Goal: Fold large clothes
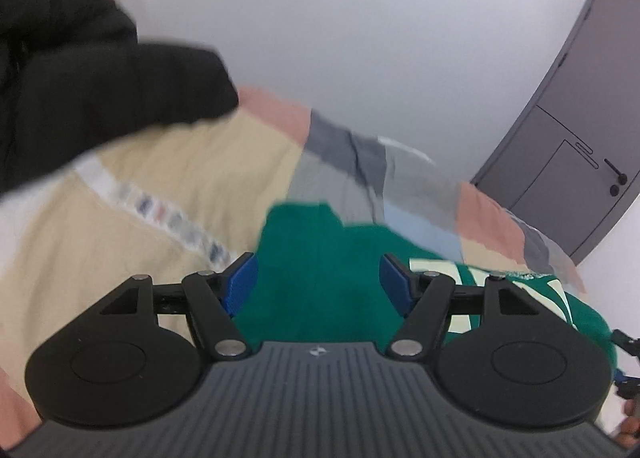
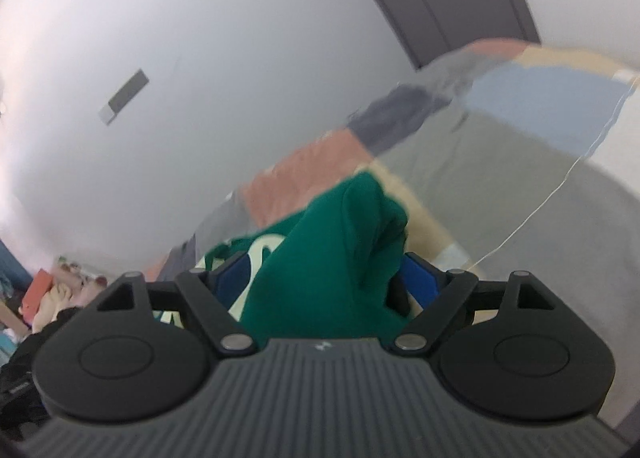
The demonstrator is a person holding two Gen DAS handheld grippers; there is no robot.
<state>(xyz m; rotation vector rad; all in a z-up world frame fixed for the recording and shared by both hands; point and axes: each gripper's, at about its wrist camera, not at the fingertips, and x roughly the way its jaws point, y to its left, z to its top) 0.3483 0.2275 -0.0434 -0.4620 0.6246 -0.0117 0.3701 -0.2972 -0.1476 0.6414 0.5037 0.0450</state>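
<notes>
A green sweatshirt (image 1: 320, 242) with pale lettering lies on the bed's patchwork cover (image 1: 160, 186). In the left wrist view my left gripper (image 1: 319, 282) hovers just over it. Its blue pads (image 1: 242, 282) stand wide apart and open, and no cloth is pinched between them. In the right wrist view a bunched fold of the same sweatshirt (image 2: 344, 226) rises between the fingers of my right gripper (image 2: 324, 278). The jaws stand wide, with a dark gap beside the right pad (image 2: 420, 278), so the cloth sits loose.
A black garment (image 1: 80, 90) lies on the bed at the left. A grey door (image 1: 580, 118) stands in the white wall behind the bed's far end. A heap of soft things (image 2: 60, 298) shows at the lower left of the right wrist view.
</notes>
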